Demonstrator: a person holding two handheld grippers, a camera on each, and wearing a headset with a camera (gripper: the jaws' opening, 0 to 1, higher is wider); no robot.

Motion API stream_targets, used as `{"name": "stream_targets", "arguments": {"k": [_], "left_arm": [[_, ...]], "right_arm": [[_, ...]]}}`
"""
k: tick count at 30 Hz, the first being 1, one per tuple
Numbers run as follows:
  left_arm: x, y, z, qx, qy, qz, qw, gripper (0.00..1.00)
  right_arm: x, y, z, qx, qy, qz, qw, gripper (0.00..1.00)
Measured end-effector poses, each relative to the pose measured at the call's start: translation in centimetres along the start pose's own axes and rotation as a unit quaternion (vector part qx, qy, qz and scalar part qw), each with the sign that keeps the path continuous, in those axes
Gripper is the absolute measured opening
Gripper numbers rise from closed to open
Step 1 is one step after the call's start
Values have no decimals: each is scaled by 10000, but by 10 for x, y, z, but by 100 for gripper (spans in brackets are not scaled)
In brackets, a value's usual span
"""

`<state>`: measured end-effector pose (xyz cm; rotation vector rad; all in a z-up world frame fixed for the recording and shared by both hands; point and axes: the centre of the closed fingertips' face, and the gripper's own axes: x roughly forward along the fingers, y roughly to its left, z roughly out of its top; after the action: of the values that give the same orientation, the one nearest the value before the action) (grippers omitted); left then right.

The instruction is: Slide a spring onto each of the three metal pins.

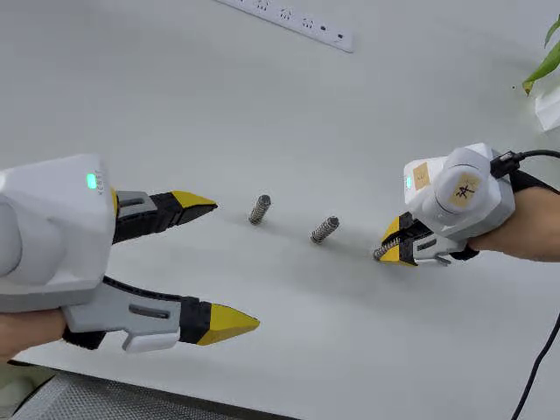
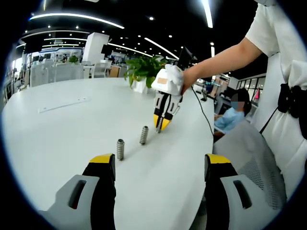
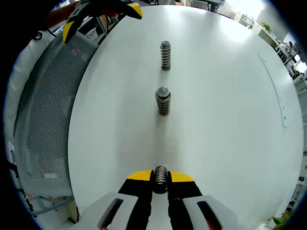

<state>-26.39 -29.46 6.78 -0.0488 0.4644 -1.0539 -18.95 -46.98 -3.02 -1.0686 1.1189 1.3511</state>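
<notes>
Two pins with springs on them stand upright on the white table [image 1: 262, 105]: one [image 1: 260, 209] in the middle, the other [image 1: 325, 229] just to its right. My right gripper [image 1: 391, 251] is shut on a third spring [image 1: 382, 252] low at the table surface, right of those two. The right gripper view looks along the row: the held spring [image 3: 160, 178] between the jaws, then the two sprung pins [image 3: 163, 100] [image 3: 165, 55]. My left gripper [image 1: 223, 262] hangs open and empty, left of the row. In its own view the same pins [image 2: 120, 149] [image 2: 144, 135] stand ahead of it, with the right gripper [image 2: 160, 125] beyond.
A white power strip [image 1: 293, 17] lies at the table's far edge. A potted plant [image 1: 544, 66] stands at the far right. A cable [image 1: 538, 367] trails from the right gripper. A grey mesh chair [image 3: 43, 120] sits beside the near table edge. A person [image 2: 235, 112] sits beyond the table.
</notes>
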Motion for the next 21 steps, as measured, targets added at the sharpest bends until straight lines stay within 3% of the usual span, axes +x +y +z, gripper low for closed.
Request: {"name": "stream_targets", "arguments": {"k": [21], "left_arm": [[-2, -1, 4, 70, 32, 10, 10000, 74]], "right_arm": [[-6, 0, 3, 143, -161, -79, 9997, 16]]}}
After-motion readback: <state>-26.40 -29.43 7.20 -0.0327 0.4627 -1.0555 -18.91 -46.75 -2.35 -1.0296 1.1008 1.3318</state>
